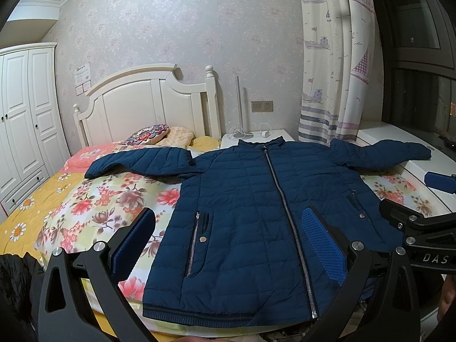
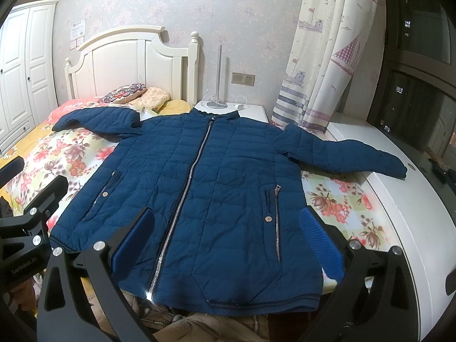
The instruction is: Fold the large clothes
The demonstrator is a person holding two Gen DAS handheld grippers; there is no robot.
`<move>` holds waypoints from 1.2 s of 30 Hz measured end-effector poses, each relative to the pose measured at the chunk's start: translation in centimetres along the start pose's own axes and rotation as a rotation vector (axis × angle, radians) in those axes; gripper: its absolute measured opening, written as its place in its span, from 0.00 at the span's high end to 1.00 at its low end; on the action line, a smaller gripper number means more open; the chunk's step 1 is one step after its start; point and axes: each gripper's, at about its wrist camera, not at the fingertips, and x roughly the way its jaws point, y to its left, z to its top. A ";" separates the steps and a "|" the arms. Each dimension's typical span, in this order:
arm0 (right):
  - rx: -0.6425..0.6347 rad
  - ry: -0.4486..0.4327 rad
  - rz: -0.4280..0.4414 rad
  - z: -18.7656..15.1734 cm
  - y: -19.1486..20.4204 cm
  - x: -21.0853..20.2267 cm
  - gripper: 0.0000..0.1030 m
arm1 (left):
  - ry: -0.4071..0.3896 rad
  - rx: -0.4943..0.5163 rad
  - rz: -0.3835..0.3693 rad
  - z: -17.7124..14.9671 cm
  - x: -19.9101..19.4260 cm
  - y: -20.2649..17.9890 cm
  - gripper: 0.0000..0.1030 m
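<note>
Your left gripper (image 1: 228,245) hangs wide open and empty over the hem of the blue quilted jacket (image 1: 256,205); your right gripper (image 2: 228,242) does the same. Zipped up, the jacket lies flat on the floral bed (image 1: 108,193), sleeves spread, the right sleeve (image 2: 350,154) reaching onto the white ledge (image 2: 404,216). Padded fabric looks slippery: pinch too shallow and it may slide out, or that sleeve could drag off the ledge mid-fold.
</note>
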 end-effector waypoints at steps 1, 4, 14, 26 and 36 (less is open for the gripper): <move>0.000 0.001 0.000 -0.1 0.1 0.0 0.02 | 0.002 0.000 -0.001 -0.2 0.1 0.1 0.04; 0.000 0.008 0.002 -0.3 0.3 0.2 0.02 | 0.007 0.000 -0.002 -0.7 0.2 0.3 0.04; 0.048 0.093 0.047 -1.3 -2.1 4.9 0.02 | 0.120 -0.008 -0.044 -0.5 5.2 0.1 0.04; 0.542 0.216 0.004 -0.2 -20.8 20.8 0.02 | 0.477 0.003 -0.057 3.0 31.3 -0.1 0.04; 0.902 0.071 -0.099 0.9 -35.2 30.4 0.02 | 0.511 -0.065 -0.017 1.4 39.3 2.0 0.04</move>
